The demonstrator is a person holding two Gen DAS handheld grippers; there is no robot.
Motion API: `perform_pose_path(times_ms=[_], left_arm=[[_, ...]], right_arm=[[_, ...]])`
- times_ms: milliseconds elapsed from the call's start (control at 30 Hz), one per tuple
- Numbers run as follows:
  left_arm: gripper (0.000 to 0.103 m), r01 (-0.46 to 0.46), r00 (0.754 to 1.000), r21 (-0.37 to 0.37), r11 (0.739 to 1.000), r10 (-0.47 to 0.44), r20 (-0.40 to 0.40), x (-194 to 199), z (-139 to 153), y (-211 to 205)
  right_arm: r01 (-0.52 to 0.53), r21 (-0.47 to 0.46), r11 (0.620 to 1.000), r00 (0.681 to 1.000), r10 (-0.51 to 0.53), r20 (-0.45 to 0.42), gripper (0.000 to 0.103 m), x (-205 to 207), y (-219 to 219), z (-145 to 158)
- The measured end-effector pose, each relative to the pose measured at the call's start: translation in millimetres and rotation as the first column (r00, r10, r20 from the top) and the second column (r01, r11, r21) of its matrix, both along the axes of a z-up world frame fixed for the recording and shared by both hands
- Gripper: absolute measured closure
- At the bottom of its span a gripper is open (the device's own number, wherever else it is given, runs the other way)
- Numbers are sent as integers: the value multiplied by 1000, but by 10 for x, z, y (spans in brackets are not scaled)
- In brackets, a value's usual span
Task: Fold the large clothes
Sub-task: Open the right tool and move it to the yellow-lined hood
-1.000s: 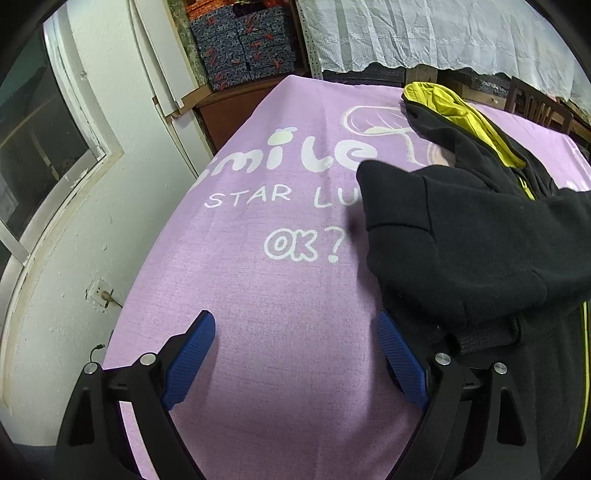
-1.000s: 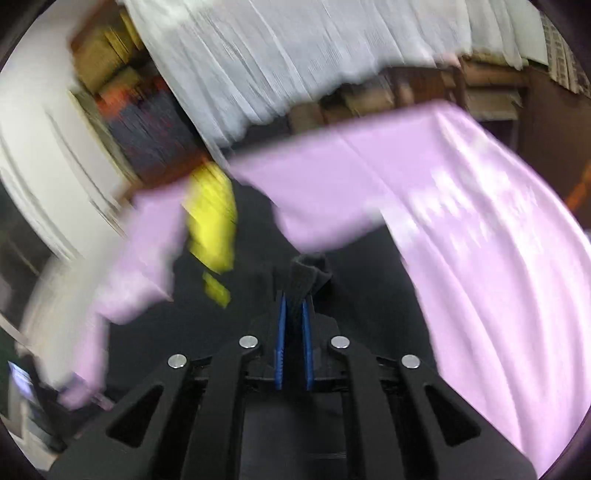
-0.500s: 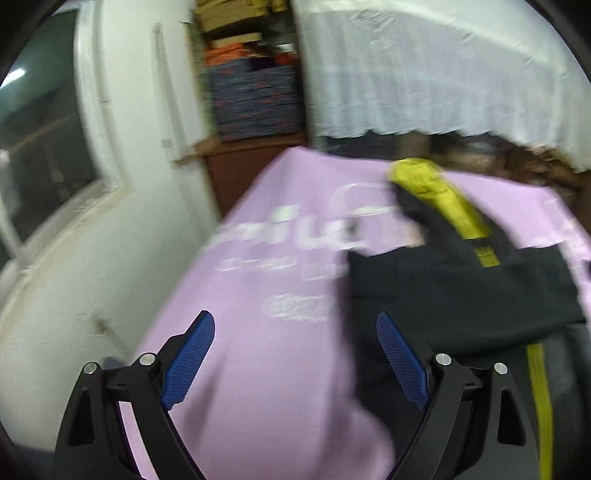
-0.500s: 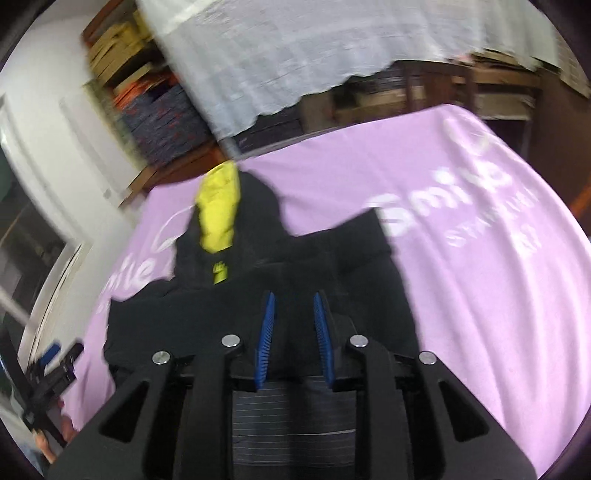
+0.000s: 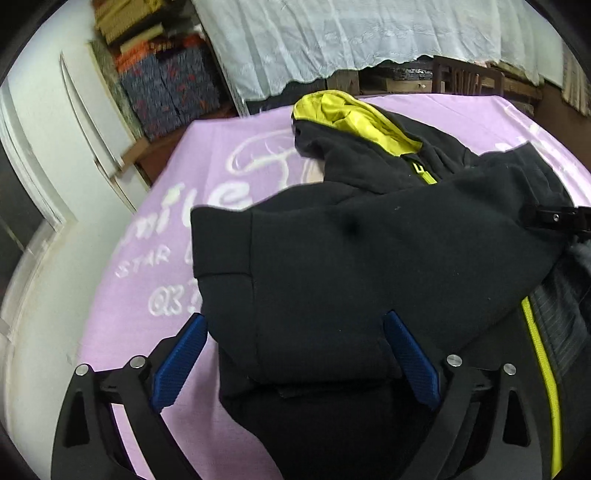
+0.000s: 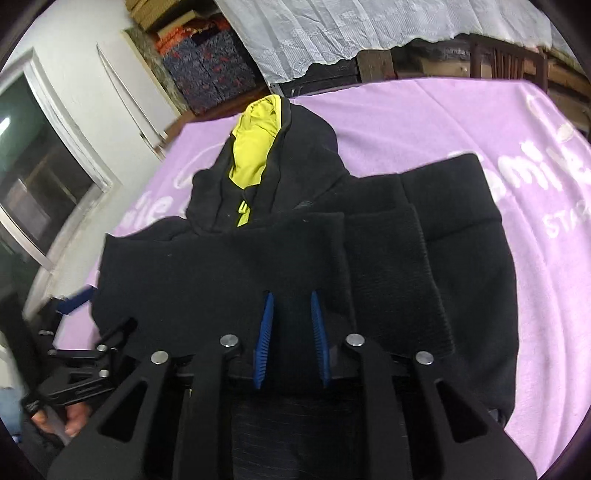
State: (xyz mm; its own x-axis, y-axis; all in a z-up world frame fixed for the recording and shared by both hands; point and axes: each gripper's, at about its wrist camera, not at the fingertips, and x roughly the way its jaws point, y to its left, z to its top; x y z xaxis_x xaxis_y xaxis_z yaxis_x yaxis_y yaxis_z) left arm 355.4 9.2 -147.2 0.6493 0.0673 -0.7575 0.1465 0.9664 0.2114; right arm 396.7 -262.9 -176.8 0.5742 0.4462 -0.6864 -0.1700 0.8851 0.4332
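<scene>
A black hooded jacket [image 5: 351, 251] with a yellow hood lining [image 5: 354, 118] and yellow zip lies on the purple blanket [image 5: 155, 266]. Both sleeves are folded across its chest. My left gripper [image 5: 295, 354] is open, its blue pads astride the folded left sleeve near the jacket's left edge. In the right wrist view the jacket [image 6: 258, 258] fills the middle, hood [image 6: 258, 147] pointing away. My right gripper [image 6: 291, 332] is open a little, just above the folded sleeves, holding nothing. The left gripper also shows in the right wrist view [image 6: 74, 299] at the lower left.
The blanket [image 6: 461, 125] covers a bed and bears white lettering. A white wall and window [image 6: 44, 177] stand to the left. Patterned boxes [image 6: 210, 77] and a white lace curtain [image 6: 351, 33] stand beyond the bed's far edge.
My right gripper has let go of the sleeve it held shut and opened a little; the sleeve now lies across the chest. My left gripper has moved right, over the folded left sleeve.
</scene>
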Motion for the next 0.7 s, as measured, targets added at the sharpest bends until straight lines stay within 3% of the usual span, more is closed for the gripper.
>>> perform_pose_path(times_ms=[133, 300, 367, 467, 567, 700], left_arm=[[3, -30, 999, -71, 997, 29, -14, -52, 93, 112], [4, -106, 989, -108, 988, 116, 89, -27, 408, 262], [4, -125, 990, -110, 986, 132, 58, 108, 342, 270], [3, -136, 990, -54, 989, 134, -30, 267, -11, 166], [4, -98, 995, -48, 994, 97, -26, 266, -7, 129], [3, -115, 992, -109, 987, 110, -55, 280, -32, 233]], right_arm=[[11, 17, 1000, 1000, -11, 10, 82, -41, -41, 49], [59, 6, 998, 995, -59, 82, 71, -80, -168, 243], [79, 21, 997, 995, -81, 64, 71, 1, -253, 199], [92, 76, 993, 996, -92, -5, 73, 126, -390, -16], [91, 134, 987, 996, -90, -19, 73, 143, -472, -36], [84, 132, 988, 996, -83, -9, 72, 123, -463, -29]])
